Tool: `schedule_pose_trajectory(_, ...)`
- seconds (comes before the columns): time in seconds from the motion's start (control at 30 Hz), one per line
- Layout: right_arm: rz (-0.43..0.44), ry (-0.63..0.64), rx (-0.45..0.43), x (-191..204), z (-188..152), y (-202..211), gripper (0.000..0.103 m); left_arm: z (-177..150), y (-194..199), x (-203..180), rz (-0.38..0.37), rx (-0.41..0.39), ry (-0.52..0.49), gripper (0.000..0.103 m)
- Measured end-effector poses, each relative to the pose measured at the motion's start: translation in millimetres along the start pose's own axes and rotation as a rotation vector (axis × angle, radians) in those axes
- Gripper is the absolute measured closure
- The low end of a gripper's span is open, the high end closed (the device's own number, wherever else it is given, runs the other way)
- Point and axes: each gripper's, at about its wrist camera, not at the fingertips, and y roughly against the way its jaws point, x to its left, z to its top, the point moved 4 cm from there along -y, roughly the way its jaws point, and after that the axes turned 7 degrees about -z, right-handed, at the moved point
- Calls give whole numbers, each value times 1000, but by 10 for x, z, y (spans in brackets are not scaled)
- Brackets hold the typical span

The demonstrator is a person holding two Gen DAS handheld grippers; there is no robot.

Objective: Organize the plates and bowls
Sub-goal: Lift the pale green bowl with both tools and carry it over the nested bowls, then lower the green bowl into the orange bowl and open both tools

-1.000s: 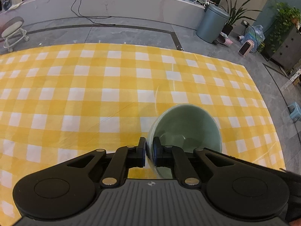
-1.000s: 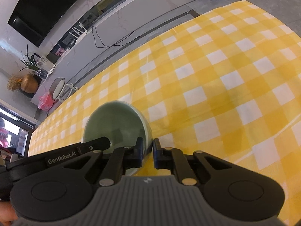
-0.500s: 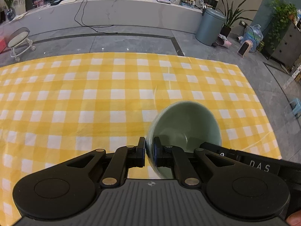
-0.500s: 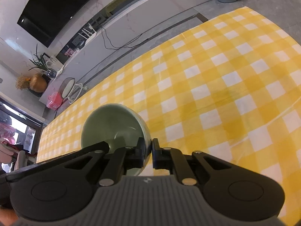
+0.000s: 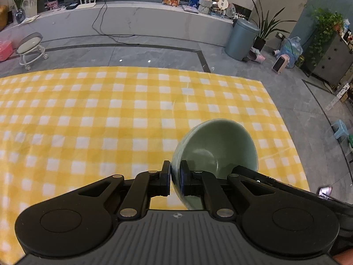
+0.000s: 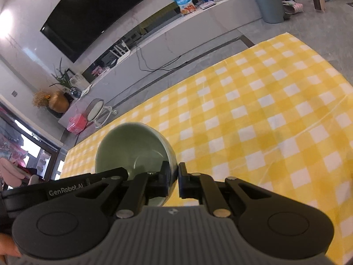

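**Both tongs clamp one green bowl above the checked tabletop**

Left wrist view: the left tongs are closed on the rim of a pale green bowl, one finger outside the wall and one inside it. The bowl is tilted, its opening turned toward the camera and upward, and it hangs over the right part of the yellow-and-white checked tabletop. A second black tool body, the right tongs' housing, reaches in from the lower right and touches the bowl's far side. Beyond the tabletop lie a grey floor, a small wheeled stool, a blue-grey bin and a long low counter carrying packets and a teddy bear.

Right wrist view: the right tongs grip the opposite side of the same green bowl, with the wall pinched between the two fingers. The bowl sits left of centre here, tilted, above the checked tabletop. The left tongs' housing, lettered "GenRobot.AI", crosses the lower left against the bowl. A dark curved screen hangs on the wall behind.
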Motion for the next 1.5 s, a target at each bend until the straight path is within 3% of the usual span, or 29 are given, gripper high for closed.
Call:
schedule_pose_trajectory(0.27,9,60,20,109,-349,414,98,-325,273,-6,-44,69,46,94)
schedule_pose_trajectory(0.57,-83,119,159,-29,-586,483,98,-661,45,38,-111,217,138,93)
schedule_pose_trajectory(0.83,-156,171,219,-30,-725,302,99,-822,-161,72,-81,315,156,93)
schedule_pose_trajectory(1.17,-215,249,242,9,-759,126,99,-843,-308,85,-28,365,115,93)
schedule_pose_trajectory(1.5,-265,319,251,98,-787,33,99,-822,-377,136,-31,390,123,92)
